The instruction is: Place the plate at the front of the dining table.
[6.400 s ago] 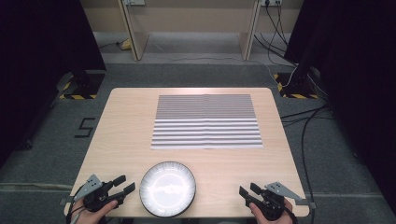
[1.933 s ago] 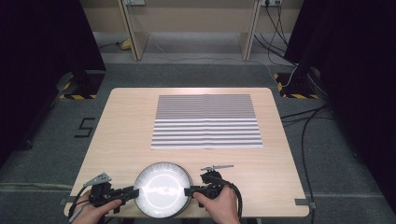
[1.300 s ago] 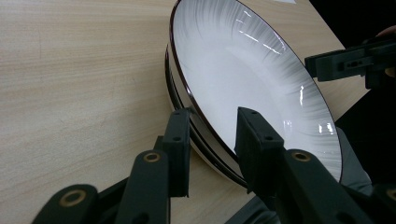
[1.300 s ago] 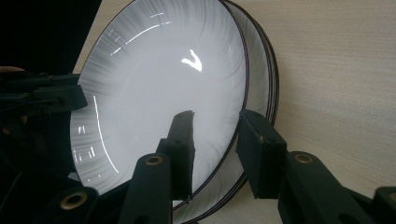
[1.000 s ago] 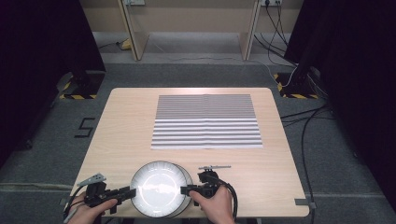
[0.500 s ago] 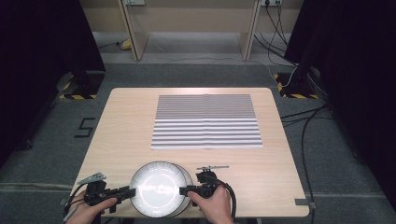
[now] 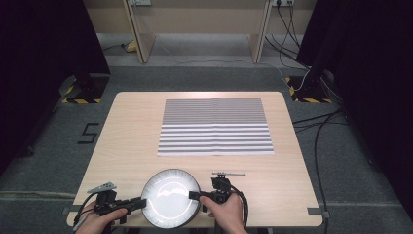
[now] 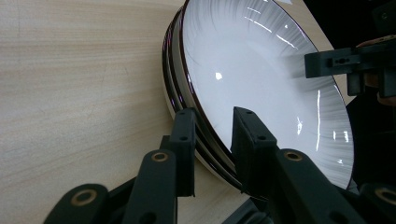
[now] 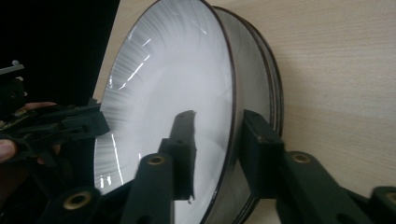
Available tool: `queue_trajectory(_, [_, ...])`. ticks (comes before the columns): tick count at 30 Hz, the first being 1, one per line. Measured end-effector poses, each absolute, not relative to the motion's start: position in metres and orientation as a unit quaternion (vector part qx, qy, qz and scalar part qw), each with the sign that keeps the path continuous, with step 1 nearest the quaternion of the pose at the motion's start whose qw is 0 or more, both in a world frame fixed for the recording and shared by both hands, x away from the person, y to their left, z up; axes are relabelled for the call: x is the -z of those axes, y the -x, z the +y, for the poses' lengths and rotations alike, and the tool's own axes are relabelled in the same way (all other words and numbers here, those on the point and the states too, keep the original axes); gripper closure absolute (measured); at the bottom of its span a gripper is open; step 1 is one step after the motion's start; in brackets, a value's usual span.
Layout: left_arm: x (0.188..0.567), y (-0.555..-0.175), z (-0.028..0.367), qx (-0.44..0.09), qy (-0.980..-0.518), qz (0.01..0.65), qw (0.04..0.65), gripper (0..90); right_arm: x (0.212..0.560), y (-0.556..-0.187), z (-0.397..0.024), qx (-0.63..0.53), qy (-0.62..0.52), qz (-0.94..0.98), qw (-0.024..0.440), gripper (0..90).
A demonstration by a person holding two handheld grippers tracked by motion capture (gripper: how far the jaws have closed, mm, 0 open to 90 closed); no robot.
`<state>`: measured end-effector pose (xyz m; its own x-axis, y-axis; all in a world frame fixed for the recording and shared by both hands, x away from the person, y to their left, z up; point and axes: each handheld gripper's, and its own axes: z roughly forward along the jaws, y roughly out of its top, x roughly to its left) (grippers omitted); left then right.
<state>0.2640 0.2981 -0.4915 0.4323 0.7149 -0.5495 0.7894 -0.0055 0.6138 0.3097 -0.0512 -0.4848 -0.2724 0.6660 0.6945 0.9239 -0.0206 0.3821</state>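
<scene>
The step in hand looks like the two-handed grasp of the top plate [image 7: 170,197] of a small stack at the near edge of the table [image 7: 122,141]: the left gripper [image 7: 136,203] and the right gripper [image 7: 194,196] each straddle its rim from opposite sides, jaws just closing. The pads seem nearly on the rim, but I cannot tell whether they clamp it. Next should come a firm, level lift together, perhaps toward the striped mat [image 7: 215,126] farther back; grey carpet [image 7: 63,146] and cables [image 7: 316,126] surround the table.
</scene>
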Motion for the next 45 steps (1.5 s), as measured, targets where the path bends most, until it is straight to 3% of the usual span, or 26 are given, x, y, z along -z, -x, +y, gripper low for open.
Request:
queue_trajectory(3, [0.492,-0.265,0.298,0.039,-0.706,0.534,0.464,70.8,0.487,-0.310,-0.053,0.413,0.577,-0.689,0.147,77.0])
queue_trajectory(8, [0.492,-0.268,0.298,0.025,-0.706,0.533,0.466,73.4,0.488,-0.311,-0.052,0.422,0.568,-0.695,0.130,79.0])
queue_trajectory(13, [0.492,-0.270,0.298,0.024,-0.707,0.530,0.467,74.0,0.490,-0.310,-0.051,0.436,0.553,-0.702,0.105,79.6])
queue_trajectory(25, [0.498,-0.279,0.296,0.013,-0.706,0.523,0.478,69.7,0.493,-0.309,-0.052,0.451,0.548,-0.698,0.094,79.8])
queue_trajectory(31, [0.491,-0.278,0.294,-0.016,-0.723,0.509,0.467,75.3,0.488,-0.309,-0.050,0.466,0.541,-0.695,0.081,81.3])
queue_trajectory(38, [0.489,-0.278,0.294,-0.022,-0.713,0.517,0.473,78.9,0.479,-0.311,-0.047,0.481,0.526,-0.699,0.058,83.1])
queue_trajectory(45, [0.479,-0.277,0.289,-0.060,-0.701,0.516,0.489,82.0,0.473,-0.307,-0.047,0.495,0.506,-0.706,0.017,84.0])
